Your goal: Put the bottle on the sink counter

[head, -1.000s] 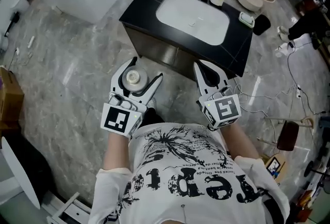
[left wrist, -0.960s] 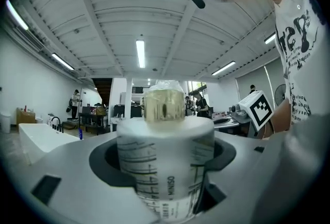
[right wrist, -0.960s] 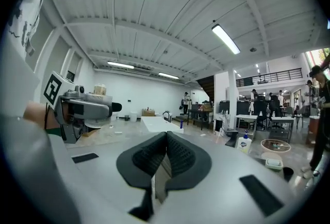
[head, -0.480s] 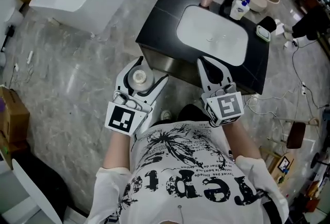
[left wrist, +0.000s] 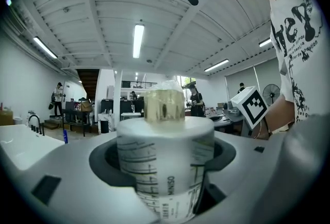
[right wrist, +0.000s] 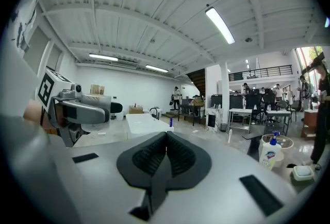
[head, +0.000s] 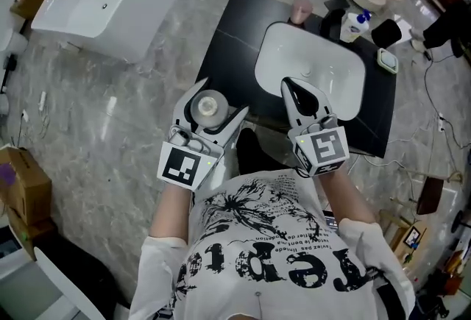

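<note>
Bottle [head: 208, 107] upright, cap up, in left claw [head: 221, 97].

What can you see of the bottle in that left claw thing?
The bottle is a squat white cylinder with a label of dark lines and print, topped by a narrower pale-gold cap under clear film. It stands upright, clamped between the left gripper's padded jaws, touching nothing else.

The bottle [left wrist: 164, 161] bore a white label with sideways print reading roughly "MINSO". Its smaller lines were too blurred, and the shirt's [head: 274, 267] gothic lettering was illegible.
</note>
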### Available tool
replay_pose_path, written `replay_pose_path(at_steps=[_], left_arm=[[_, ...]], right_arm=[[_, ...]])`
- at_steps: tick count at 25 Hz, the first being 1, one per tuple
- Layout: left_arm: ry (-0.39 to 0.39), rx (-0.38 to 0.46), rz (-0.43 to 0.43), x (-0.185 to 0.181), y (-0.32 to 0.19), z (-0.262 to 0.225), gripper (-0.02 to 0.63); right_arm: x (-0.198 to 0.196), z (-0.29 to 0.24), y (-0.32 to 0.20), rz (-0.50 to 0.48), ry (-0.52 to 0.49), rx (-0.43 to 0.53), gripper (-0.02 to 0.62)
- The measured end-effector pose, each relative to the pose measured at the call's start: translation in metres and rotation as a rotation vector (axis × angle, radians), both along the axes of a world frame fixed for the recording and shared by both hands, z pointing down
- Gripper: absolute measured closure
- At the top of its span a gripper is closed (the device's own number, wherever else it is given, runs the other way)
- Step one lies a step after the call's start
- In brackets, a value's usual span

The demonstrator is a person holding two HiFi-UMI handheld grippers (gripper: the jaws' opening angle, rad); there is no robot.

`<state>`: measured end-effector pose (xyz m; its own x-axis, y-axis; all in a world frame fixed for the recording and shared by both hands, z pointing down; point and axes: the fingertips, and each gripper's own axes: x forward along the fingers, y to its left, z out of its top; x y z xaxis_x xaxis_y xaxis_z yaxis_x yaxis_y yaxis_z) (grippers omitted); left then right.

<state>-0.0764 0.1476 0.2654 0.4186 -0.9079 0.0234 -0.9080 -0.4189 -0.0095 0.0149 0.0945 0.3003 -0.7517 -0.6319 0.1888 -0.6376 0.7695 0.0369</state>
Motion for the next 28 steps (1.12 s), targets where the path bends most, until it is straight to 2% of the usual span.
replay_pose_path(at_steps=[7,13,21,28], left_arm=[[-0.010,-0.018,0.087,-0.012,-0.150,0.021,0.258],[-0.024,-0.056,0.141,-0.015,-0.265,0.066,0.258],[-0.003,-0.155,0.162,-0.024,-0.376,0.146,0.258],[-0.062,-0.261,0.207,-0.019,-0.441,0.219,0.258]], right_arm=[[-0.022,0.019,-0.135,0.052,-0.010,-0.053,0.581],[-0.031,0.057,-0.227,0.070,0.009,-0.122,0.581],[-0.050,0.117,-0.314,0.082,0.016,-0.210,0.581],[-0.051,0.169,-0.365,0.083,0.049,-0.266,0.581]])
